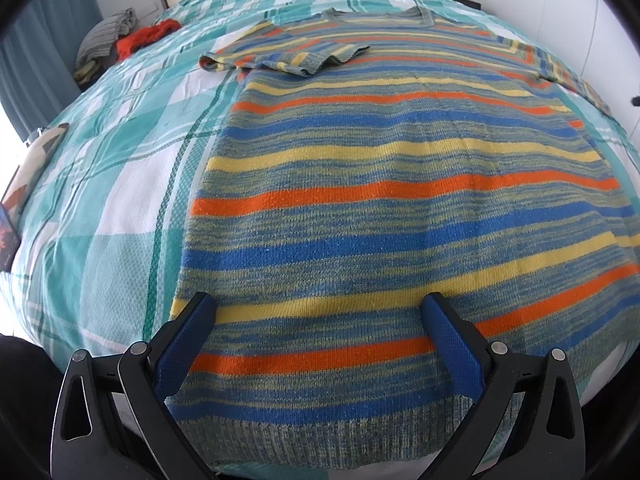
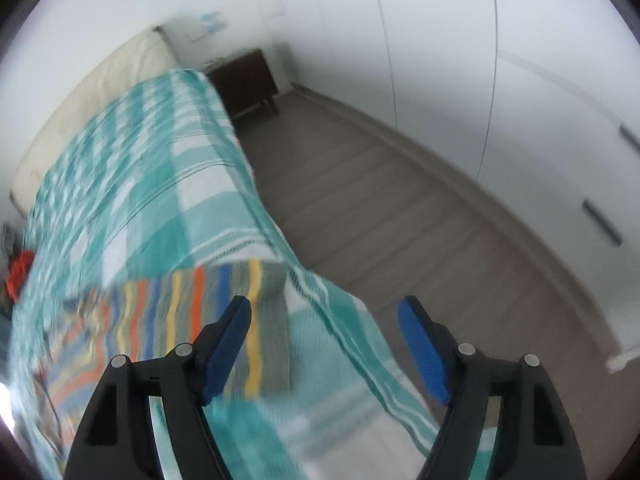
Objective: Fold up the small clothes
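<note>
Striped sweater [image 1: 400, 208] lying flat on the bed [image 1: 120, 208], both grippers spread apart and empty.

The left gripper [image 1: 320, 312] hovers over the sweater's lower part near the hem, jaws wide, gripping nothing. One sleeve [image 1: 288, 58] is folded across the chest. The right gripper [image 2: 324, 312] stands at the bed's edge above the other sleeve [image 2: 224, 296], jaws apart, nothing between them; this view is blurred.

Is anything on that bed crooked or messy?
Mostly tidy. The striped sweater lies flat on the checked bedspread, but only its left sleeve is folded across the chest; the other still sticks out, so it looks lopsided. A small heap of clothes sits bunched near the far corner.
</note>
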`<state>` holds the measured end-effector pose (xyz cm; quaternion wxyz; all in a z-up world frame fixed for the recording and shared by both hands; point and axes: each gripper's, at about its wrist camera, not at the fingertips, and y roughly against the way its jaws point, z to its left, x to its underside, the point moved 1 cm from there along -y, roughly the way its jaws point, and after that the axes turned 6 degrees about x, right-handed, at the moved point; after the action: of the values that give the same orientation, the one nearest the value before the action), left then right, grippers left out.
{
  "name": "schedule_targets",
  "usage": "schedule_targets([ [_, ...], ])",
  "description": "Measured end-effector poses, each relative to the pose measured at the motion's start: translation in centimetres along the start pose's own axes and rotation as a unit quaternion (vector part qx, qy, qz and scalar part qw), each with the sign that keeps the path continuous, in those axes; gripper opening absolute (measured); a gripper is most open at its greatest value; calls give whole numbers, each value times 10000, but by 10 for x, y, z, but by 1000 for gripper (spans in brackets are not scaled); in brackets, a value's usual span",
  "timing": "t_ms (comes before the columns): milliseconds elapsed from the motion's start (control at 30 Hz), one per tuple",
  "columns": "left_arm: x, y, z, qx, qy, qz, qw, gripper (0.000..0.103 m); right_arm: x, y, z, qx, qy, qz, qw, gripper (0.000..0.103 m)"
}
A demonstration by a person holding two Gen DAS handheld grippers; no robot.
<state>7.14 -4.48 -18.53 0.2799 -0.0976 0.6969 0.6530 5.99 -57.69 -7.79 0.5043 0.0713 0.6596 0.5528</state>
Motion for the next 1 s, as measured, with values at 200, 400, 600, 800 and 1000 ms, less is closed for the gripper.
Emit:
schedule_targets([
  [200,-2,0,5,135,51,62,9999,103,80,92,53,-862,1276,-194,9879,76],
  [400,-1,1,8,302,-63,97,9995,103,193,151,132,-2094,2292,117,9505,76],
  [600,1,3,8,348,-113,132,9992,103,262,128,168,-2188,2643,873,9352,76],
  [800,3,3,7,323,-128,128,9993,103,250,101,82,-656,1615,698,9822,75],
  [1000,4,4,4,256,-122,115,9995,103,233,129,36,-581,604,-8,9965,76],
])
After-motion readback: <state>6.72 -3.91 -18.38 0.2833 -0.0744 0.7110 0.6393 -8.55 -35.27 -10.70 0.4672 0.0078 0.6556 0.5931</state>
